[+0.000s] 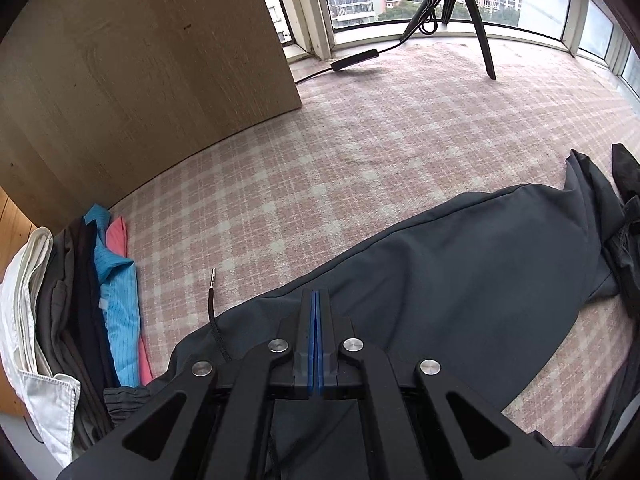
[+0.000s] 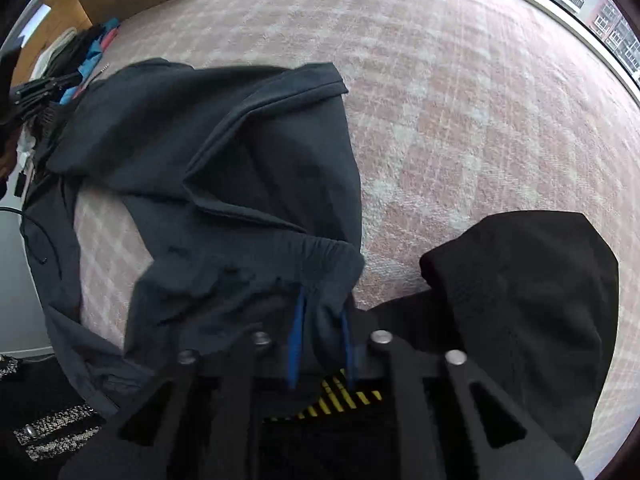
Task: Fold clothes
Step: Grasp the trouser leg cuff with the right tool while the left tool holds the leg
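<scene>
Dark grey trousers [image 1: 460, 280] lie spread on a pink checked cover [image 1: 320, 160], one leg running off to the right. Their drawstring [image 1: 212, 300] with a metal tip sticks out to the left. My left gripper [image 1: 316, 294] hovers over the cloth with its blue pads pressed together and nothing visible between them. In the right wrist view the same trousers [image 2: 240, 152] lie crumpled, and their gathered elastic waistband [image 2: 320, 256] bunches up into my right gripper [image 2: 322, 332]. The cloth fills the gap between the blue pads [image 2: 296, 332]. This view is blurred.
A pile of folded clothes [image 1: 100, 300] in white, grey, blue and pink lies at the left by a wooden cabinet [image 1: 140, 80]. A tripod [image 1: 452, 4] and its cable stand by the window. A black garment [image 2: 520, 300] lies right of the trousers, a tweed piece [image 2: 52, 432] at the lower left.
</scene>
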{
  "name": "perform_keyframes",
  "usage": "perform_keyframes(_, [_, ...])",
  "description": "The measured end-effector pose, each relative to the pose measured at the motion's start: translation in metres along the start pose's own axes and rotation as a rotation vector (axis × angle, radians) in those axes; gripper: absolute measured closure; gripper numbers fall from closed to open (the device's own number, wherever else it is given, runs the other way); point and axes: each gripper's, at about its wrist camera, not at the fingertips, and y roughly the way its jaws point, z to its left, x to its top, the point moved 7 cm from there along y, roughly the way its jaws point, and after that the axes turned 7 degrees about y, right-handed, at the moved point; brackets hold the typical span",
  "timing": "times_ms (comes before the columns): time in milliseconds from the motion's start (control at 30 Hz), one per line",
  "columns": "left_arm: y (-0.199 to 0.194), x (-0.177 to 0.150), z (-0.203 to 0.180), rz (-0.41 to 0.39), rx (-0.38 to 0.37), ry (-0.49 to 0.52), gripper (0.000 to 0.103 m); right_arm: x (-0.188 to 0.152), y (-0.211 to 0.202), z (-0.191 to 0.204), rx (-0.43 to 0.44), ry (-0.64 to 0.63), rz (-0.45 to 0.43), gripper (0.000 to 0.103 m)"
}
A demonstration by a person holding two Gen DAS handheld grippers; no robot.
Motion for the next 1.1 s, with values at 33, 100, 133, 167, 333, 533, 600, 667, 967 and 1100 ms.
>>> perform_keyframes(33, [0.000,0.001,0.000,-0.001,-0.009,0.000,0.103,0.000,-0.018,-0.003,0.017,0.012,-0.052,0.095])
perform_keyframes(100, [-0.001,0.001,0.000,-0.005,-0.004,0.005,0.103,-0.001,-0.060,-0.015,0.044,0.057,-0.171,0.095])
perform_keyframes(133, [-0.001,0.002,-0.001,-0.004,-0.010,0.006,0.103,-0.003,-0.083,-0.026,0.050,0.092,-0.241,0.095])
perform_keyframes(167, [0.000,0.003,-0.001,-0.004,-0.016,0.008,0.103,-0.008,-0.107,-0.038,0.048,0.127,-0.310,0.095])
perform_keyframes(333, [0.007,0.010,-0.011,0.009,-0.027,0.036,0.103,-0.049,-0.164,-0.141,-0.237,0.300,-0.450,0.087])
perform_keyframes(533, [0.011,0.021,-0.026,0.012,-0.048,0.071,0.101,-0.071,-0.151,-0.195,-0.272,0.510,-0.332,0.083])
perform_keyframes(600, [0.011,0.023,-0.028,0.012,-0.048,0.079,0.100,-0.054,-0.140,-0.170,-0.178,0.481,-0.334,0.066])
perform_keyframes(667, [0.010,0.024,-0.029,0.011,-0.050,0.084,0.100,-0.038,-0.115,-0.148,-0.145,0.501,-0.293,0.059])
perform_keyframes(967, [0.006,0.015,-0.017,0.010,-0.043,0.064,0.099,-0.004,-0.067,-0.159,0.040,0.736,-0.142,0.059])
perform_keyframes(1100, [0.004,0.012,-0.008,-0.001,-0.057,0.041,0.099,0.011,-0.047,-0.166,-0.016,0.730,-0.099,0.102])
